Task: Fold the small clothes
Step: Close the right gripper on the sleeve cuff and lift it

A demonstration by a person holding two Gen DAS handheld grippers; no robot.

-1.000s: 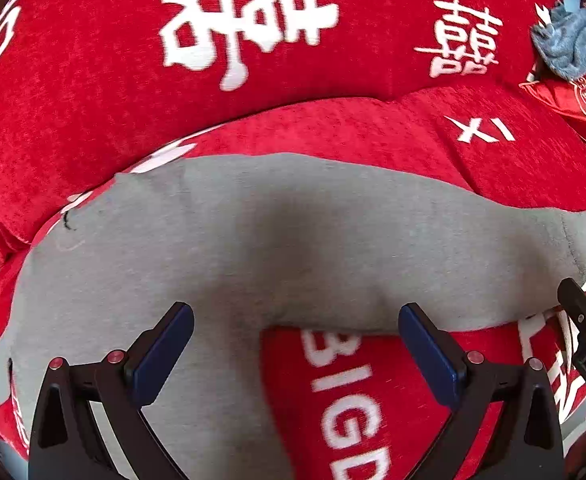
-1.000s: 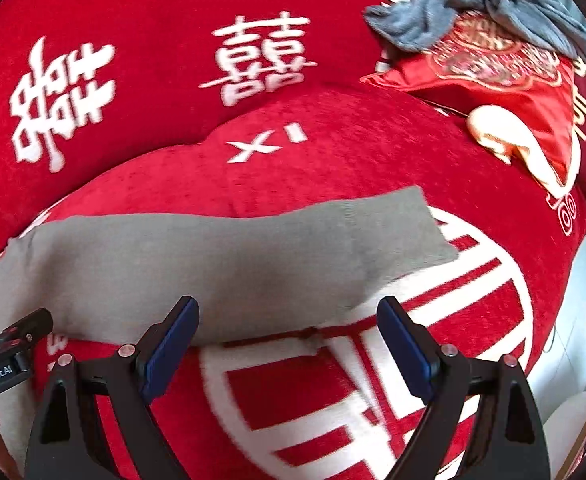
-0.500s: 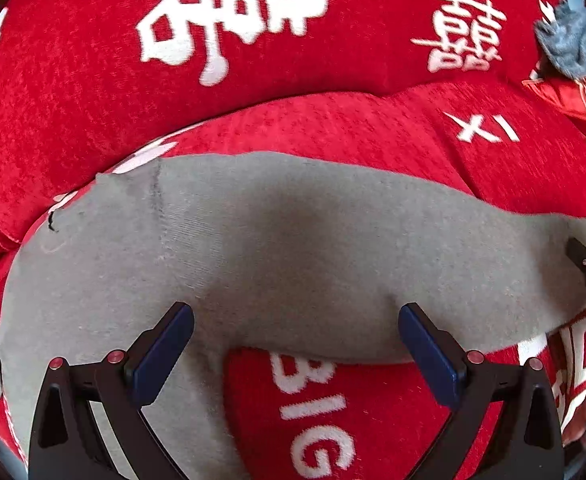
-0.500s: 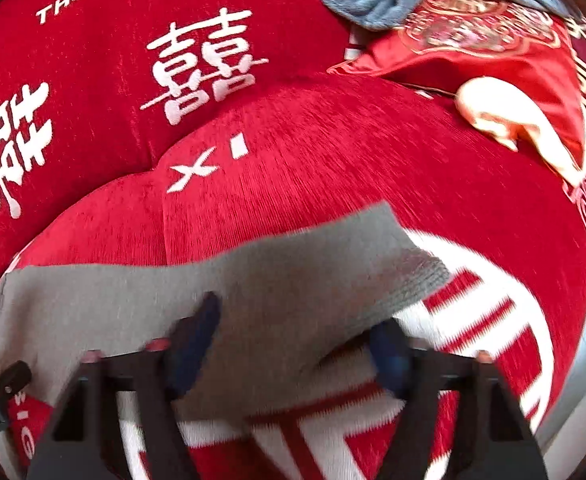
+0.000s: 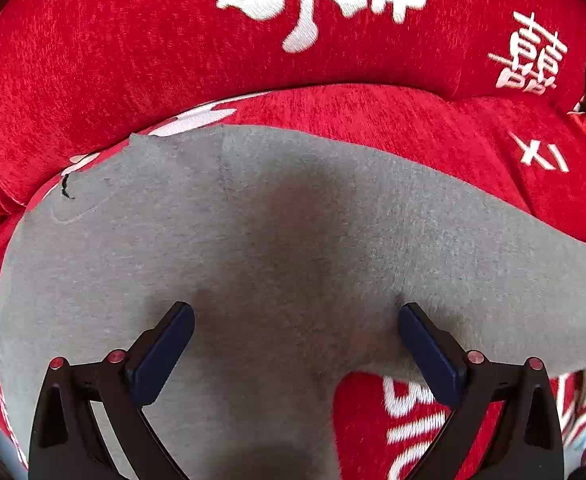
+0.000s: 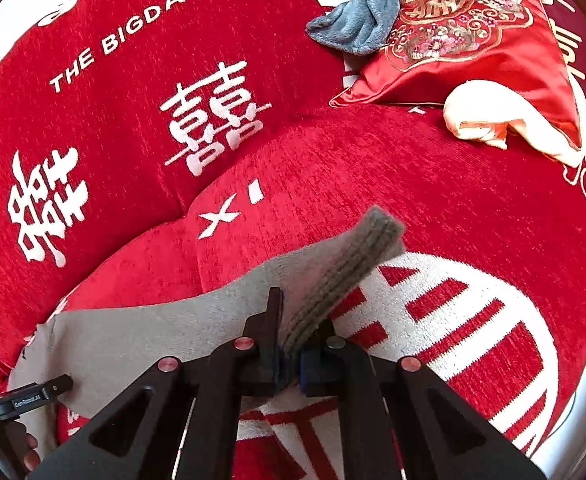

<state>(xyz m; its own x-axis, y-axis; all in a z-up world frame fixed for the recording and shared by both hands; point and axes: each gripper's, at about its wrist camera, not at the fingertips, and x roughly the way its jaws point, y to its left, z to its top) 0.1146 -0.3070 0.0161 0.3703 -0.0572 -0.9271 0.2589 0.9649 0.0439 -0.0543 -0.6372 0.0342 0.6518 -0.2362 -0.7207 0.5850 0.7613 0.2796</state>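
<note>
1. Grey sock (image 5: 293, 240), spread flat across centre frame on red sofa cover (image 5: 133, 60).
2. Looks soft, light, limp; likely sags wherever unsupported.
3. Right gripper (image 6: 291, 364) just closed, pinching ribbed cuff (image 6: 345, 268), lower centre.
4. Left gripper (image 5: 295, 344) spread wide above sock, gripping nothing.
5. Best hold: cuff and toe end.

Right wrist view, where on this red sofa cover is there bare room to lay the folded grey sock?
Bare: the red stretch between the grey sock and the satin cushion; also the white emblem nearer the camera. Crowded: the far corner, with cushion, blue-grey cloth and cream cloth.
</note>
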